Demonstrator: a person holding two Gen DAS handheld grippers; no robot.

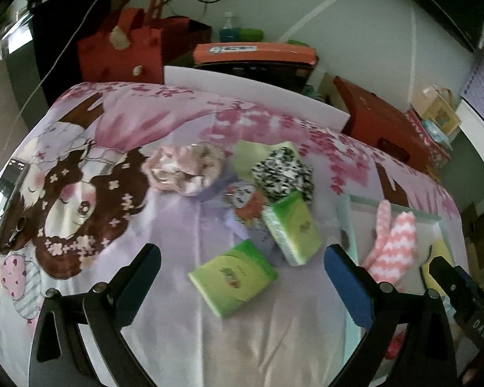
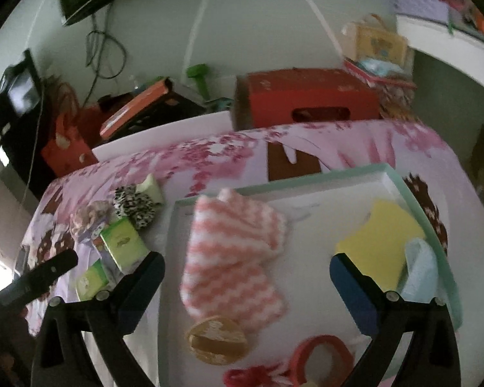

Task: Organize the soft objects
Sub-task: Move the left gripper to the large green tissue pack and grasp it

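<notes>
My left gripper point(image 1: 242, 254) is open and empty, above two green tissue packs point(image 1: 232, 277) point(image 1: 292, 227) on the patterned bedsheet. Beyond them lie a black-and-white fuzzy item point(image 1: 284, 171) and a pale pink scrunched cloth point(image 1: 185, 169). My right gripper point(image 2: 247, 264) is open and empty over the white tray point(image 2: 306, 190). In the tray lie a pink-and-white chevron fuzzy cloth point(image 2: 232, 258), a yellow sponge point(image 2: 379, 242), a light blue cloth point(image 2: 421, 267), an orange-brown round item point(image 2: 216, 340) and a red ring-shaped item point(image 2: 319, 359). The chevron cloth also shows in the left wrist view point(image 1: 392, 245).
The bed is covered by a pink and lilac cartoon sheet point(image 1: 80, 193). Behind it stand a red paper bag point(image 1: 122, 48), an orange-topped crate point(image 1: 255, 53), a red box point(image 2: 309, 98) and more clutter against the wall. A white board point(image 1: 251, 93) edges the bed's far side.
</notes>
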